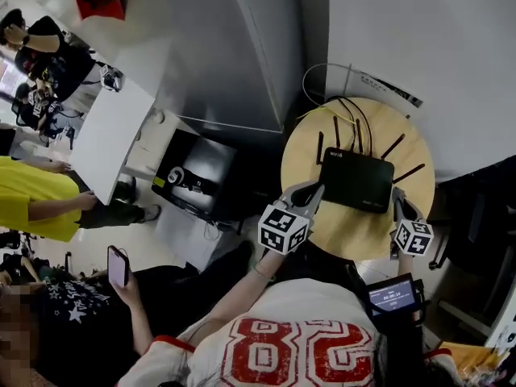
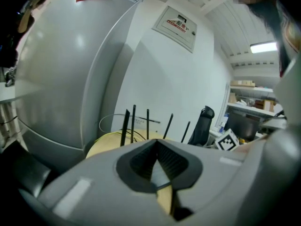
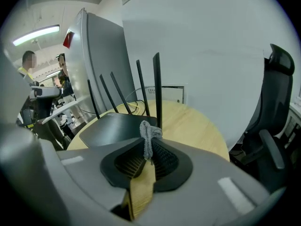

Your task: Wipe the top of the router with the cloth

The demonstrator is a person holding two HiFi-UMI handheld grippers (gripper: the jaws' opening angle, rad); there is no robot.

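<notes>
1. Nearest is the person in a white shirt (image 1: 290,345) with red numerals, both arms reaching toward 12 o'clock, and a small lit screen (image 1: 393,295) low at their 3 o'clock side.
2. The left gripper (image 2: 156,142) sits at about 8 o'clock on the round wooden table (image 1: 355,230). Its jaws are pressed together with nothing between them. Its tips lie just beside the router's left edge; I cannot tell if they touch it.
3. The right gripper (image 3: 149,144) sits at about 4 o'clock on the table, next to the router's near right corner. Its jaws are clamped on the cloth (image 3: 148,133), a grey bunch poking up past the tips.
4. The router (image 1: 356,180), a flat black box, lies in the middle of the table. The cloth is held just short of its near edge and is not on its top.
5. The router's thin black antennas (image 3: 156,88) stand along its far edge, fanning toward 12 o'clock.
6. Behind them, black and yellow cables (image 1: 347,118) trail over the table's far rim at 12 o'clock.
7. Beyond the table are a white wall (image 1: 419,31) and, at 10 o'clock, a tall grey cabinet (image 1: 234,55).
8. A black office chair (image 3: 275,107) stands off the table's 3 o'clock side.
9. Well away at 9 o'clock, one bystander holds a phone (image 1: 118,265) and another wears a yellow top (image 1: 24,196).
</notes>
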